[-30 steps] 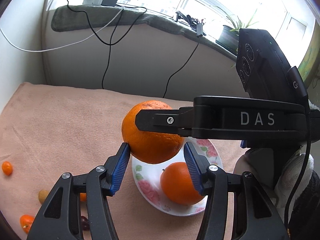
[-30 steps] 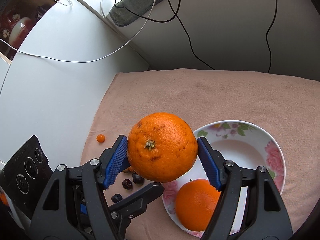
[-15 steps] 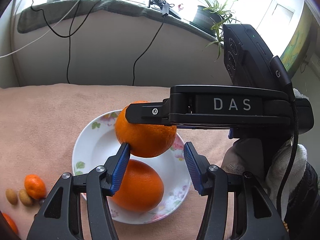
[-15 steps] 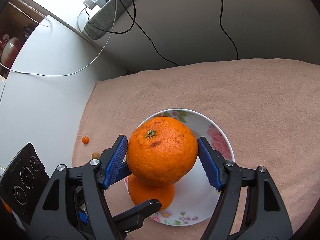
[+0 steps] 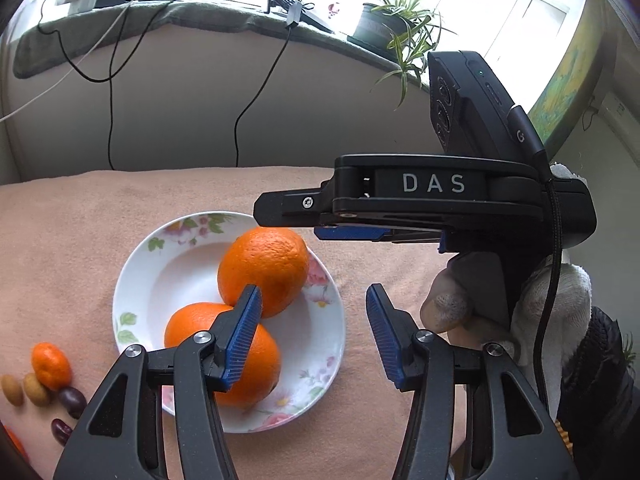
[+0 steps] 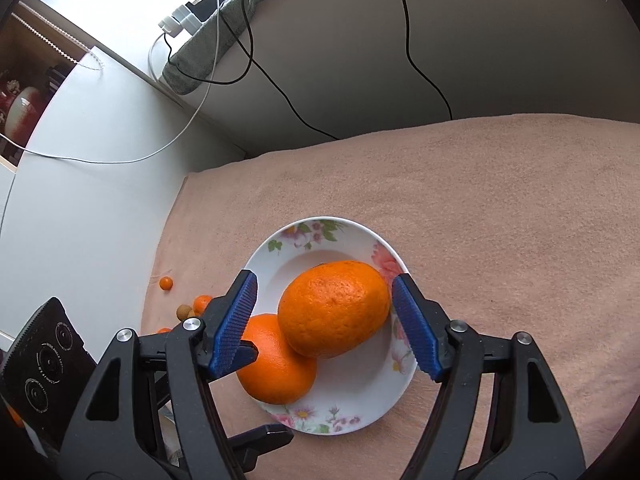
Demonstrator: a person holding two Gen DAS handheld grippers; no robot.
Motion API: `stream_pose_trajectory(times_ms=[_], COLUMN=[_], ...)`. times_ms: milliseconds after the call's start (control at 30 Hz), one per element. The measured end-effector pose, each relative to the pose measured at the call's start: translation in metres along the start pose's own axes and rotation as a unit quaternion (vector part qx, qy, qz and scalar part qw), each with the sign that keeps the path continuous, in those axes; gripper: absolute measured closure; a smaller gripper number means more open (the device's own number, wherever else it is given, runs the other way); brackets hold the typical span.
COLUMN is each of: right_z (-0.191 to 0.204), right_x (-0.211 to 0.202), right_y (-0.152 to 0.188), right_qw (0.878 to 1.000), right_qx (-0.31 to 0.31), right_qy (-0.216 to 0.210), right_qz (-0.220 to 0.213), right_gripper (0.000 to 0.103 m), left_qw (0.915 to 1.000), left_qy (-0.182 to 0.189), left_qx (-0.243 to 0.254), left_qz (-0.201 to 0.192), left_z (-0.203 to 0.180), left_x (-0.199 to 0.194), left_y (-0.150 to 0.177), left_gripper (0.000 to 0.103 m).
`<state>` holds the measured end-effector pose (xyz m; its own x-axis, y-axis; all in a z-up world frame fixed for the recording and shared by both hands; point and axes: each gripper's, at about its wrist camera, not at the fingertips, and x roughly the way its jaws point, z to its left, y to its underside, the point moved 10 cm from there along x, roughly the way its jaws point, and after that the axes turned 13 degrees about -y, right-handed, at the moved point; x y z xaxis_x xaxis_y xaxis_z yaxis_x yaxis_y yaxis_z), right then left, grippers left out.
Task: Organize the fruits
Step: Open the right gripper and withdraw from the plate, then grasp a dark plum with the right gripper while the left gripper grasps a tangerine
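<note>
A white flowered plate (image 5: 168,264) (image 6: 360,404) lies on the pink cloth and holds two oranges. The larger orange (image 5: 264,270) (image 6: 334,308) rests against the other orange (image 5: 224,354) (image 6: 276,364). My right gripper (image 6: 324,324) is open, its blue pads on either side of the larger orange and apart from it. It shows from the side in the left wrist view (image 5: 304,216), just above that orange. My left gripper (image 5: 312,336) is open and empty above the plate's near right rim.
Small fruits lie on the cloth left of the plate: a kumquat (image 5: 51,363) (image 6: 202,303), tan and dark red pieces (image 5: 36,390), and a tiny orange one (image 6: 165,283). A wall with hanging cables (image 5: 112,120) stands behind the table. A white cabinet (image 6: 80,200) borders the left.
My right gripper has opened and let go of the larger orange, which now rests on the plate against the other orange. Both views have shifted slightly.
</note>
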<state>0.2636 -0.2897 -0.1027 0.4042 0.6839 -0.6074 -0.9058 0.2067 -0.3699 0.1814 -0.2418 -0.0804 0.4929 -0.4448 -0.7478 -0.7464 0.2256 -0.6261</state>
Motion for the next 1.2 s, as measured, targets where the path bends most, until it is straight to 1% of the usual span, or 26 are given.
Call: stream_pose_trajectory(times_ms=[133, 300, 400, 467, 567, 667, 733, 800, 900, 967, 1033, 1133, 1200], right_z=[0.004, 0.009, 0.014, 0.020, 0.030, 0.043, 0.053, 0.066, 0.087, 0.102, 0.116, 0.134, 0.144], right_x=[-0.016, -0.025, -0.030, -0.031, -0.032, -0.036, -0.039, -0.039, -0.037, -0.033, -0.025, -0.010, 0.003], right_y=[-0.002, 0.003, 0.011, 0.017, 0.028, 0.042, 0.051, 0.061, 0.077, 0.088, 0.101, 0.119, 0.131], right_qw=[1.000, 0.999, 0.998, 0.995, 0.991, 0.985, 0.981, 0.978, 0.972, 0.966, 0.962, 0.956, 0.954], right_qx=[-0.010, -0.024, -0.052, -0.077, -0.114, -0.146, -0.165, -0.182, -0.213, -0.237, -0.260, -0.285, -0.295], right_qy=[0.003, 0.007, 0.024, 0.037, 0.052, 0.059, 0.059, 0.047, 0.040, 0.041, 0.034, 0.027, 0.014], right_qz=[-0.017, -0.030, -0.041, -0.047, -0.054, -0.071, -0.085, -0.092, -0.093, -0.090, -0.079, -0.067, -0.055], right_gripper=[0.029, 0.029, 0.029, 0.029, 0.029, 0.029, 0.028, 0.025, 0.022, 0.014, 0.014, 0.014, 0.014], left_qw=[1.0000, 0.9998, 0.9995, 0.9991, 0.9985, 0.9973, 0.9966, 0.9953, 0.9897, 0.9854, 0.9802, 0.9687, 0.9616], left_qy=[-0.002, -0.007, -0.020, -0.029, -0.040, -0.059, -0.066, -0.078, -0.119, -0.142, -0.167, -0.216, -0.242], left_qx=[0.006, 0.008, 0.011, 0.011, 0.007, -0.003, -0.016, -0.027, -0.040, -0.055, -0.067, -0.079, -0.091], left_qz=[-0.005, -0.014, -0.022, -0.029, -0.037, -0.045, -0.046, -0.051, -0.068, -0.076, -0.082, -0.093, -0.092], left_z=[0.001, 0.003, 0.006, 0.009, 0.017, 0.032, 0.045, 0.059, 0.086, 0.106, 0.126, 0.156, 0.176], left_x=[-0.006, -0.011, -0.021, -0.027, -0.035, -0.042, -0.048, -0.056, -0.072, -0.083, -0.093, -0.109, -0.117], left_y=[0.002, 0.008, 0.016, 0.019, 0.023, 0.028, 0.034, 0.039, 0.048, 0.056, 0.064, 0.077, 0.089], left_gripper=[0.050, 0.050, 0.050, 0.048, 0.046, 0.042, 0.042, 0.042, 0.039, 0.037, 0.037, 0.033, 0.033])
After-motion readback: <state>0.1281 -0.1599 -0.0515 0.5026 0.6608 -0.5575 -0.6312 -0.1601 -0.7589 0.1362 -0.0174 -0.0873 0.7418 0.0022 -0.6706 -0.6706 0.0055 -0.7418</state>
